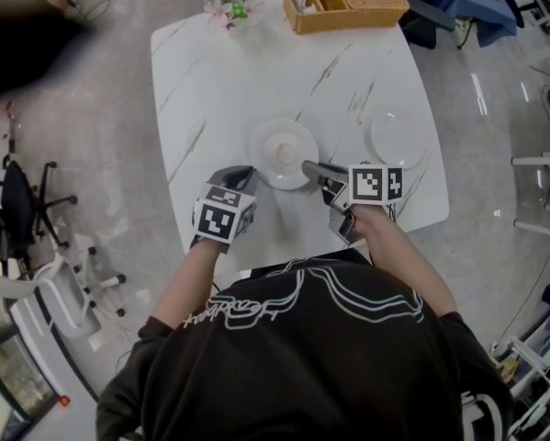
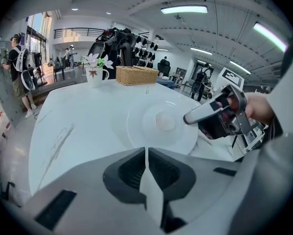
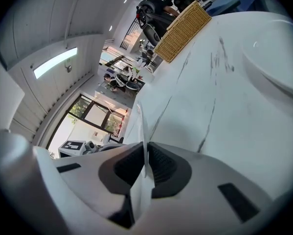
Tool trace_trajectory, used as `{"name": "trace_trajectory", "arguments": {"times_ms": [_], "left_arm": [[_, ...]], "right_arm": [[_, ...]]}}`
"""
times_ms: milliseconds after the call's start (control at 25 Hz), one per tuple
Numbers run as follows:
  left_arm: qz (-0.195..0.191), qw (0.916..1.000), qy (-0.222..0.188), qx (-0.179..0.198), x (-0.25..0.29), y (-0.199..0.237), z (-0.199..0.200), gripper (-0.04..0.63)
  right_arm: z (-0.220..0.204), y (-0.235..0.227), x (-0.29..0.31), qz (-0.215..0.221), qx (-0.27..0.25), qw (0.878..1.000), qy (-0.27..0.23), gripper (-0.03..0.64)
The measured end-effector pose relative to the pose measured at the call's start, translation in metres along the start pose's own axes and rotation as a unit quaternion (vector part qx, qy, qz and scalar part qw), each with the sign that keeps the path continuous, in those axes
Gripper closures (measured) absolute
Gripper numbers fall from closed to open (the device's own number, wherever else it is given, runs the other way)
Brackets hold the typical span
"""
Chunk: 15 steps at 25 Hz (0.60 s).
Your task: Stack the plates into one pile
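Observation:
A white plate lies in the middle of the white marble table. My right gripper is rolled on its side, with its jaws shut on that plate's near right rim. In the right gripper view the rim shows as a thin pale edge running out from between the closed jaws. My left gripper sits at the plate's near left rim with its jaws together. The left gripper view shows its tips just short of the plate, which lies flat, and the right gripper on the plate's far side. A second white plate lies to the right.
A wicker basket stands at the table's far right corner and a small flower pot at the far edge. Office chairs stand on the floor to the left. People stand well beyond the table.

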<state>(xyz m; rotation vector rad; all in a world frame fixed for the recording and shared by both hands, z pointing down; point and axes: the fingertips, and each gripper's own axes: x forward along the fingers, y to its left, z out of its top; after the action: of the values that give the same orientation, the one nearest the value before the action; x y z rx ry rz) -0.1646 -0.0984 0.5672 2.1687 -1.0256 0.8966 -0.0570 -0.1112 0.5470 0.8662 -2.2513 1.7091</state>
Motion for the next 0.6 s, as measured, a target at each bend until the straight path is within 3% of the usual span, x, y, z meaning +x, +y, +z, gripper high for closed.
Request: {"name": "trace_trajectory", "arguments": {"times_ms": [600], "left_arm": [[-0.031, 0.9979, -0.042, 0.037, -0.032, -0.037, 0.038, 0.557]], "right_arm": [[0.023, 0.023, -0.065, 0.029, 0.034, 0.993, -0.109, 0.571]]}}
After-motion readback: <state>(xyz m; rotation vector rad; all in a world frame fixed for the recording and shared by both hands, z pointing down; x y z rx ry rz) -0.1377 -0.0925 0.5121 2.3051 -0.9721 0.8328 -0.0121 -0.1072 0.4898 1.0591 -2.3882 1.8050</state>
